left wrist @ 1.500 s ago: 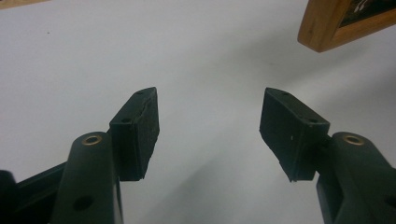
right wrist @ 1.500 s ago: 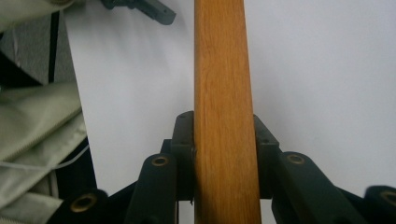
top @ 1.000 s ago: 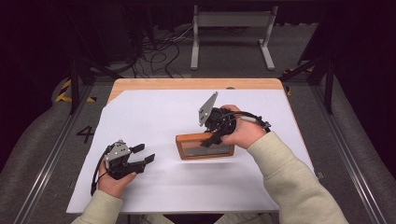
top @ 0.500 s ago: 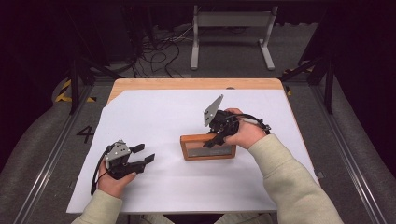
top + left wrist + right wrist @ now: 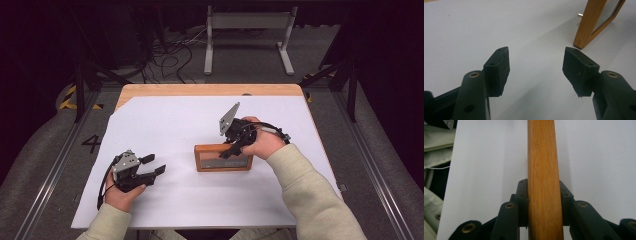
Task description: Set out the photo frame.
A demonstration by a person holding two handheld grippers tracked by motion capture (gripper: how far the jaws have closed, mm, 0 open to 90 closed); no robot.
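Two grippers on the white table [image 5: 175,200] from above: your right gripper [image 5: 231,150] clamps the wooden frame [image 5: 222,158] near mid-table, your left gripper [image 5: 152,166] sits well apart, jaws spread. Left gripper view: pads [image 5: 499,68] wide, nothing between, frame [image 5: 590,22] ahead. Right gripper view: pads [image 5: 522,200] squeeze the frame's rail [image 5: 544,182]

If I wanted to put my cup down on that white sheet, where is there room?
Plenty. The far half of the white sheet, between the wooden table edge and the wooden frame, lies bare. So does the strip between the left gripper and the frame, and the near middle. The crowded spot is the frame, clamped by the right gripper.
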